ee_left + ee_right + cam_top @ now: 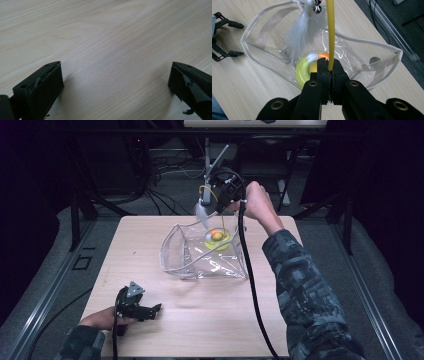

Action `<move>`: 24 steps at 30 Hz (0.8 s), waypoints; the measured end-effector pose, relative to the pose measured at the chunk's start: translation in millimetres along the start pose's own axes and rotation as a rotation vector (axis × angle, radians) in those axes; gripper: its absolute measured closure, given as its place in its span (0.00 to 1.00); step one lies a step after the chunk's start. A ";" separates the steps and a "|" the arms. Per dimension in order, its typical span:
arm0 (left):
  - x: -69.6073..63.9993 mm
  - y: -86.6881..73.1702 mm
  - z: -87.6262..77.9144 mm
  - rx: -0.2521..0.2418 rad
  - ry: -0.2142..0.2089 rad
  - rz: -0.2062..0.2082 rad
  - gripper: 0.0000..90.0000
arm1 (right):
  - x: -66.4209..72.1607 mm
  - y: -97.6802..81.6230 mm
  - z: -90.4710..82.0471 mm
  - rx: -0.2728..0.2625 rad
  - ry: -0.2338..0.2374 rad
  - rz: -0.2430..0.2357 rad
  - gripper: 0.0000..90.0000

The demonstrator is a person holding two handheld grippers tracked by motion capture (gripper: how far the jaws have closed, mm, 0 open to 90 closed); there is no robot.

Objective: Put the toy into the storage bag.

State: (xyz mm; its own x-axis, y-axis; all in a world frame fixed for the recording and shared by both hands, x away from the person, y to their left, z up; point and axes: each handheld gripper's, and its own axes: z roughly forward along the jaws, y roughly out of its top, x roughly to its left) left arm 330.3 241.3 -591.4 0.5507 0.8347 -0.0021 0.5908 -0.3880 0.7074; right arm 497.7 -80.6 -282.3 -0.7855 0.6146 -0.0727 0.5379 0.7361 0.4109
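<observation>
Pale wood-grain tabletop point(200, 320) carries a clear plastic pouch with white fabric edging point(200, 257), lying open toward the far side of the table, its transparent walls crumpled and glinting. Inside the pouch, near its far right corner, sits a yellow-green ring-shaped roll point(303, 68) with a small orange ball point(323, 55) against it; both are seen through the plastic. Around the table: grey floor, dark frame legs and loose black cables beyond the far edge. The right gripper point(329, 67) is held above the far end of the pouch, jaws pressed together on a thin yellow rod point(330, 30); the rod runs up and away from the jaws, and a tuft of white feathers point(299, 35) with a small metal bell point(317, 8) hangs beside it, dangling over the pouch mouth and partly blocking sight of the roll. In the high view the right hand point(260, 202) is raised above the far table edge, forearm in a dark patterned sleeve point(305, 290) stretched forward, black cable trailing back across the table. The left gripper point(156, 309) rests low at the near left of the table, well apart from the pouch, jaws spread wide with bare wood between them, gripping nothing; left hand point(102, 318) lies on the tabletop behind it.
</observation>
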 end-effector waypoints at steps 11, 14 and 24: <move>-0.4 0.1 0.3 -0.001 -0.001 0.003 0.00 | -3.1 -11.9 15.6 0.014 0.011 0.017 0.98; -0.6 0.2 0.4 -0.002 -0.003 0.002 0.00 | -4.1 -17.2 22.3 0.026 0.018 0.022 0.98; -0.6 0.3 0.4 -0.002 -0.003 0.005 0.00 | -3.3 -29.6 43.7 0.063 0.036 0.033 0.98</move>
State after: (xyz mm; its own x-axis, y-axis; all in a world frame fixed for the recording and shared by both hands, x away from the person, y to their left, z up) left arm 330.5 240.5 -591.4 0.5557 0.8314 -0.0005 0.5868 -0.3918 0.7087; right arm 497.7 -92.0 -333.9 -0.7769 0.6291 -0.0264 0.5812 0.7326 0.3543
